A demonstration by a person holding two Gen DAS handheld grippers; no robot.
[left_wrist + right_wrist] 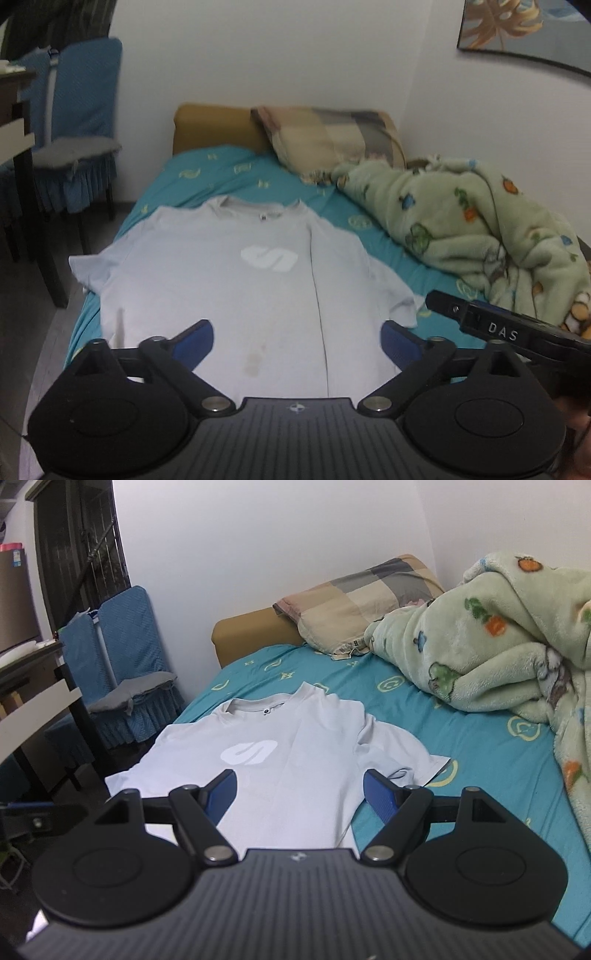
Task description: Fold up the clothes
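A pale grey T-shirt (229,280) with a white logo lies flat, front up, on the teal bed sheet (236,173), collar toward the headboard. In the right wrist view the same T-shirt (295,760) has its right sleeve spread on the sheet. My left gripper (297,341) hovers over the shirt's lower part, jaws wide open, nothing between the blue pads. My right gripper (299,794) is open too, above the hem near the shirt's right side, holding nothing. The right gripper's black body (506,332) shows at the right edge of the left wrist view.
A crumpled green fleece blanket (509,642) fills the bed's right side. A patchwork pillow (362,598) leans on the tan headboard (251,631). Blue-covered chairs (81,122) and a dark table (18,122) stand left of the bed, over a dark floor.
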